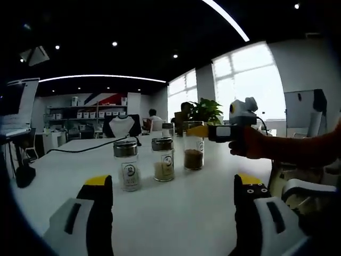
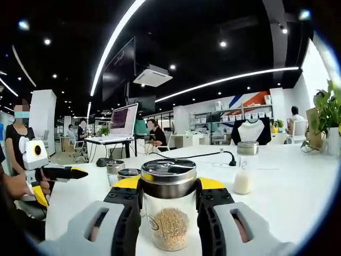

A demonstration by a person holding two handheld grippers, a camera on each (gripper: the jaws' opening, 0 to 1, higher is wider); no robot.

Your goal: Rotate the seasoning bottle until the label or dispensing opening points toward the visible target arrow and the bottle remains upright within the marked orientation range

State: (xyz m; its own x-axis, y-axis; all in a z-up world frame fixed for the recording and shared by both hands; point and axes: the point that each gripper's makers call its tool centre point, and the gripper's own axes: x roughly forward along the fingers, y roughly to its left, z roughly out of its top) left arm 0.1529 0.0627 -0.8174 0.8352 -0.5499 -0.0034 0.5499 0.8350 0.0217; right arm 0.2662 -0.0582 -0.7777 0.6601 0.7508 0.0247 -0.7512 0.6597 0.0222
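While the right claw (image 2: 169, 210) is closing on the seasoning bottle (image 2: 168, 205) just under its metal lid, the jar is standing upright on the white counter (image 2: 287, 197), and the hold looks chosen so that a twist of the wrist would be turning the bottle about its own axis without tipping it; the two yellow-tipped jaws are pressing against opposite sides of the glass, and a small label is facing the camera low on the front; no target arrow is showing, so how far the turn is along cannot be judged. Inside the held bottle a layer of tan granules is filling roughly the lower part; behind it two more lidded jars (image 2: 120, 172) are standing close together, and off to the right a further jar (image 2: 245, 168) is holding pale powder. In the left gripper view the left claw (image 1: 173, 192) is hovering open and empty above the counter (image 1: 176, 224), its jaws standing well apart, seemingly waiting clear of the work; ahead of it three jars are standing in a loose row: one with white contents (image 1: 127, 165), one with pale beige grains (image 1: 163, 159), and the held bottle (image 1: 193, 146) with brown grains, where the right claw (image 1: 205, 130) is reaching in from the right.
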